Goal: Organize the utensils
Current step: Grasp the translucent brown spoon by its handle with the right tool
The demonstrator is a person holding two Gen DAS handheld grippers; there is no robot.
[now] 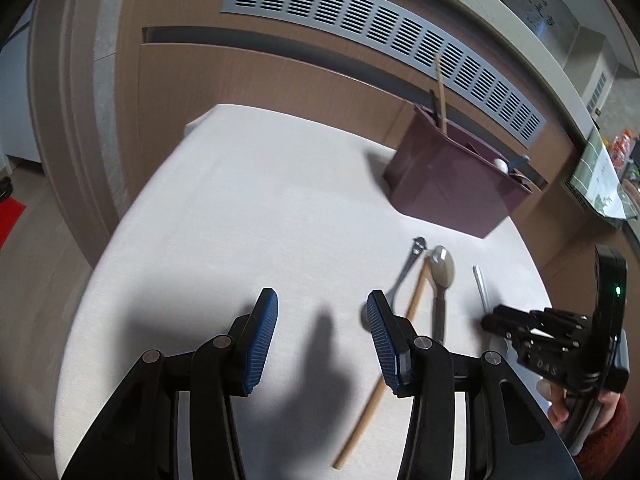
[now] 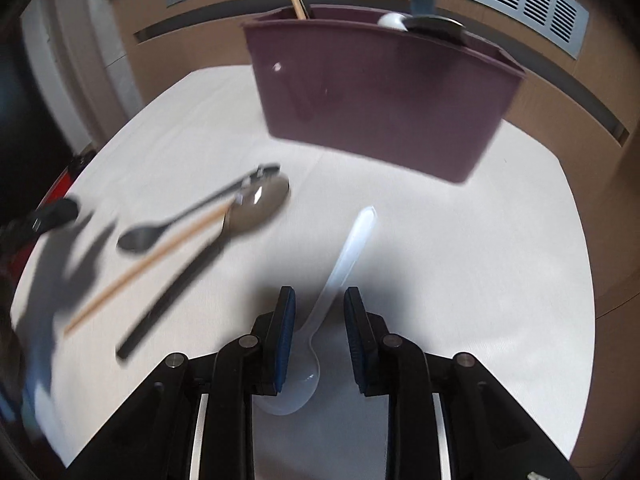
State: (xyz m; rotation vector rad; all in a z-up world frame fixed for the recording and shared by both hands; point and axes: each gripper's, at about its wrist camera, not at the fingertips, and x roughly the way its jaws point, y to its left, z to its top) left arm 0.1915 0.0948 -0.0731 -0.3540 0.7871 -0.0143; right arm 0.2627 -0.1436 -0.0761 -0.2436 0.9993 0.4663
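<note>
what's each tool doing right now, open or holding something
left tool: open, empty.
right tool: open, straddling the white spoon, not gripping it.

A white plastic spoon (image 2: 344,264) lies flat beside a wooden chopstick (image 2: 148,264) and a metal spoon (image 2: 256,204).

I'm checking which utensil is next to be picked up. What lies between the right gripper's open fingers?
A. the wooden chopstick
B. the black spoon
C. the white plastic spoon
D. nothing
C: in the right wrist view the white plastic spoon lies on the table between the right gripper fingers, pads not touching it.
</note>
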